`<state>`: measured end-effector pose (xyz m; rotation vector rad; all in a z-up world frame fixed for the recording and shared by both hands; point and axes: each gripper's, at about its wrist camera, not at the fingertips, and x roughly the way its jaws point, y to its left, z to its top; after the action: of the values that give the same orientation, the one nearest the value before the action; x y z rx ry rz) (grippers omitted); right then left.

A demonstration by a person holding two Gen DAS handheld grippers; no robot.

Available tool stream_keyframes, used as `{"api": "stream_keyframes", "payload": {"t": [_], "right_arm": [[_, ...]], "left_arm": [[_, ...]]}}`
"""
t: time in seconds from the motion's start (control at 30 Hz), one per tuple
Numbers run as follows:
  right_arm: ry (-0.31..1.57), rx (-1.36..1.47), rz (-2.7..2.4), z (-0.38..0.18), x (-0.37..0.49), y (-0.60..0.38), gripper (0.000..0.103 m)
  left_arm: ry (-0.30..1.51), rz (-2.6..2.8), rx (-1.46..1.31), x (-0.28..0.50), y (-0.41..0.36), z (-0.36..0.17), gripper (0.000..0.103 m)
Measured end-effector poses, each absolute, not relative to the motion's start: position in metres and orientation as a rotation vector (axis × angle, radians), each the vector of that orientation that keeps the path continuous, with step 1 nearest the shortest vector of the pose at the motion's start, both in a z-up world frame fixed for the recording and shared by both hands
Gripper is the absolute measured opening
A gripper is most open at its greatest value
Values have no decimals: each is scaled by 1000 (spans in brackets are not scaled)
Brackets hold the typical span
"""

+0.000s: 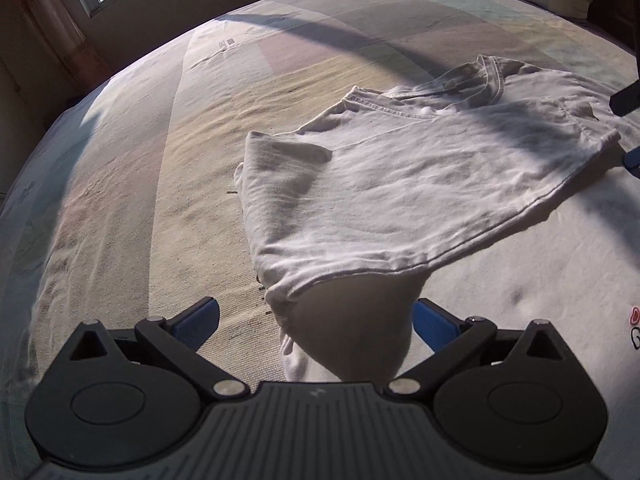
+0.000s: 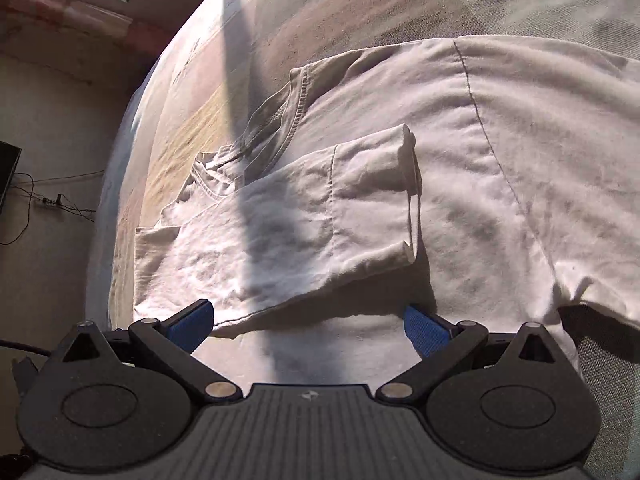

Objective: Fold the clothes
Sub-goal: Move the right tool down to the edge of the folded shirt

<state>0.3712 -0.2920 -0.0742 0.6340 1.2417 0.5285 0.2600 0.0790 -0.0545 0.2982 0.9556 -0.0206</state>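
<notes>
White cotton T-shirt spread on bed, one side folded inward toward collar. Left gripper wide open around lifted hem corner; right gripper wide open, empty, beside folded sleeve, probably poised for next fold.

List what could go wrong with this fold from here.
1. Both the left gripper and right gripper are open, so the white T-shirt is unheld; its raised hem corner could slump and undo the fold.
2. The folded-in sleeve lies loose on top; a tug may flip it out.
3. The bedsheet is wrinkled; a low pinch might catch it too.
</notes>
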Motion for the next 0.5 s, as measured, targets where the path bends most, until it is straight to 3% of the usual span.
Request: {"api": "stream_keyframes", "payload": {"t": [0.37, 0.5], "right_arm": [[1042, 1086, 441, -108, 407, -321, 103], [1012, 1090, 463, -109, 403, -320, 102]], "left_arm": [[931, -60, 284, 271, 76, -49, 102], [930, -69, 268, 271, 75, -49, 102]]}}
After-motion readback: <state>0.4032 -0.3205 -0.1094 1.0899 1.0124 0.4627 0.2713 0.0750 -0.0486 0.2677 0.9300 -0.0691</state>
